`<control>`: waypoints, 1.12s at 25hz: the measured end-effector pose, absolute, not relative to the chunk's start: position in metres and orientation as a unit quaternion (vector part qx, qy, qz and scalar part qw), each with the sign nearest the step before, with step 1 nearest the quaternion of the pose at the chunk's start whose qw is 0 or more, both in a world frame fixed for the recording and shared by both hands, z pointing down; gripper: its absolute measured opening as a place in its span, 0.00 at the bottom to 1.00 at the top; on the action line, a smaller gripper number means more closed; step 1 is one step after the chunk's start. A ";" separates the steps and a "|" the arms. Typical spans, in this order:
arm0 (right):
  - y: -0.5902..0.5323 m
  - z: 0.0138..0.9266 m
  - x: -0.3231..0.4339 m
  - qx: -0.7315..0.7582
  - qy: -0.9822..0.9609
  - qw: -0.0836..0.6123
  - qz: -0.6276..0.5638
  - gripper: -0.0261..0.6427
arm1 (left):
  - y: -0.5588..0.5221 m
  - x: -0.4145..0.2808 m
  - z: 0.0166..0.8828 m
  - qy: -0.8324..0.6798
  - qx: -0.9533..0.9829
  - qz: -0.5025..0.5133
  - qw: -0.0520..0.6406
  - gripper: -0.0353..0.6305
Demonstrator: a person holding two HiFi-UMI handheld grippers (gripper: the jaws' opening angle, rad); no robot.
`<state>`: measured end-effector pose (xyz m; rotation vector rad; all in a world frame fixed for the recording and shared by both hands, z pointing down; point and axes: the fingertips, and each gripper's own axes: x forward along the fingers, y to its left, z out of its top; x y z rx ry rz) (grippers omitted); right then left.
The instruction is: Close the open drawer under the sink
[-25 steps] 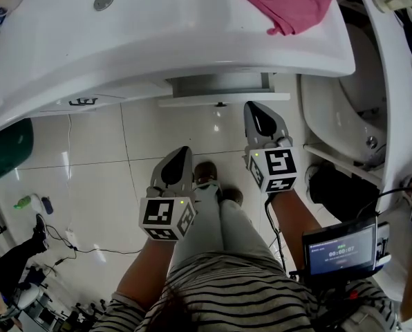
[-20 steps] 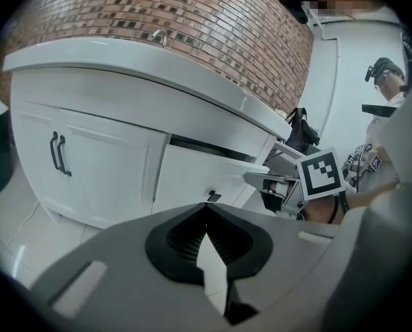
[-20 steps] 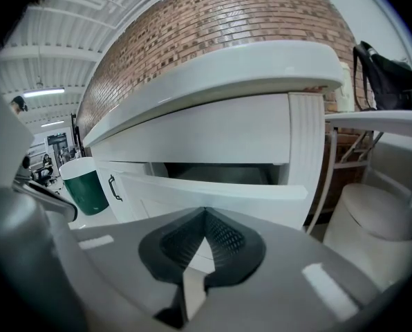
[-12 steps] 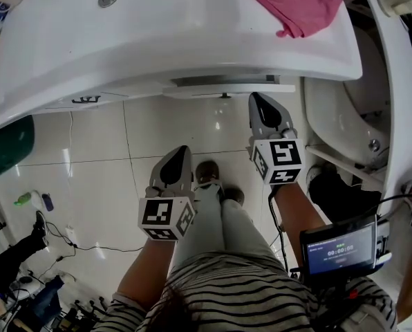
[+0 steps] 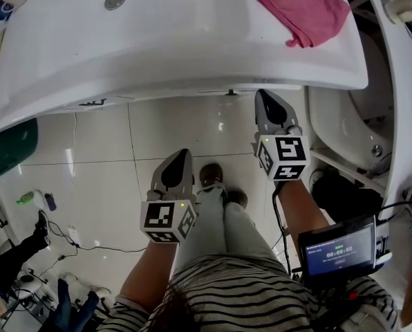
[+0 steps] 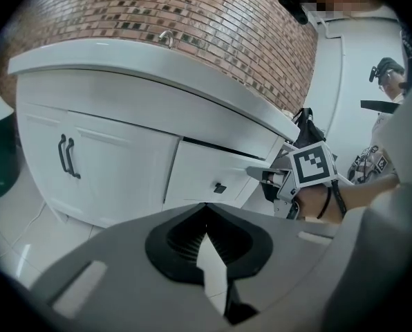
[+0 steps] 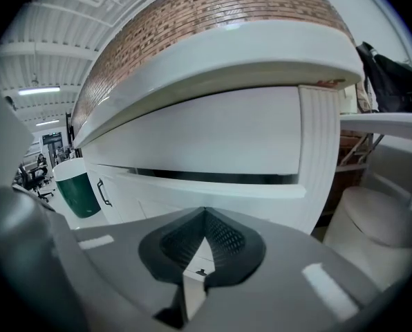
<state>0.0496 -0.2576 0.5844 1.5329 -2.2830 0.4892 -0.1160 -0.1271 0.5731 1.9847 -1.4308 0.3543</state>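
Drawer (image 6: 207, 175) sat in the white cabinet under the sink (image 5: 192, 43), right of the two cabinet doors (image 6: 88, 164), small dark knob (image 6: 220, 187) on its front. It was nearly home but not shut. The right gripper view showed a dark slot above its top edge, and from the head view only a thin lip peeked out below the sink rim. Judged: most of the travel was done and a short last push was left.

Right tongs (image 5: 265, 101) were pointed at the drawer front near its right end, tips at or just beside the panel; contact could not be confirmed. Their jaws were drawn together to a narrow slit with nothing between them. Left tongs (image 5: 179, 159) hung lower and well back from the cabinet, over the tiled floor (image 5: 109, 185), jaws likewise closed up and empty.

Around: a pink cloth (image 5: 304, 9) lay on the sink's right side and a drain (image 5: 115, 0) sat in the basin. A green bin (image 5: 12, 147) stood left of the cabinet and a white toilet (image 5: 348, 126) to its right. Nothing seen blocking the drawer's path.
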 end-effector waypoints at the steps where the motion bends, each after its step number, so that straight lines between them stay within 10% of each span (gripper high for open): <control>1: -0.259 0.584 0.050 0.541 -0.804 0.173 0.173 0.04 | -0.128 -0.118 0.572 -0.548 0.757 0.135 0.328 0.08; 28: -0.282 0.582 0.049 0.552 -0.794 0.172 0.186 0.04 | -0.132 -0.160 0.547 -0.579 0.742 0.145 0.306 0.08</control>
